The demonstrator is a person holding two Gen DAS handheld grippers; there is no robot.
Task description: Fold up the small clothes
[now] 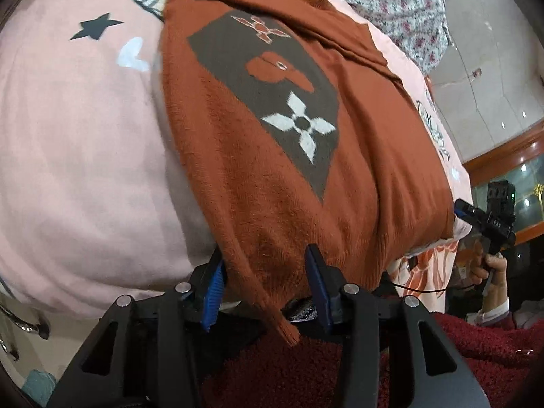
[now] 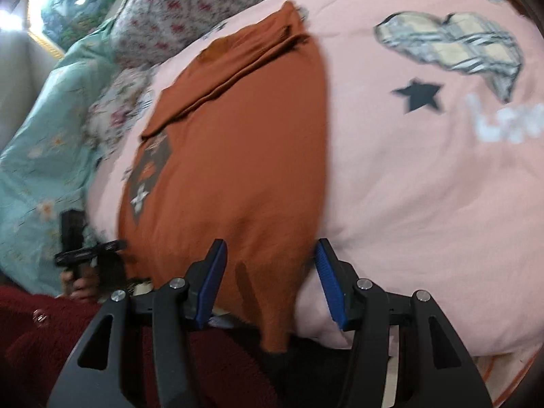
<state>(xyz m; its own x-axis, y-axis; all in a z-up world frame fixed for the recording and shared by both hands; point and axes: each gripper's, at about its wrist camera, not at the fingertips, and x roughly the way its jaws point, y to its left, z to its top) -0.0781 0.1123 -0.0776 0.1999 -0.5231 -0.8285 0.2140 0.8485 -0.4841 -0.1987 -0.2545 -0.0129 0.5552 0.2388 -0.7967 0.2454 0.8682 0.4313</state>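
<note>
rust sweater (image 1: 289, 183) on pink bedding (image 1: 68, 136), hem btwn left hand-held gripper (image 1: 265, 265) pads

Rust-orange sweater (image 1: 258, 183), brown patch, white flower; pink blanket (image 1: 78, 129), black star.

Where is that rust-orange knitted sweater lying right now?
In both wrist views the rust-orange knitted sweater lies spread on the pink printed quilt, its near hem hanging over the edge.

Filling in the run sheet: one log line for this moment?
stage: hem pickup | garment: orange sweater flat on pink bedding | left gripper: open, straddles hem | right gripper: open, straddles hem
</note>
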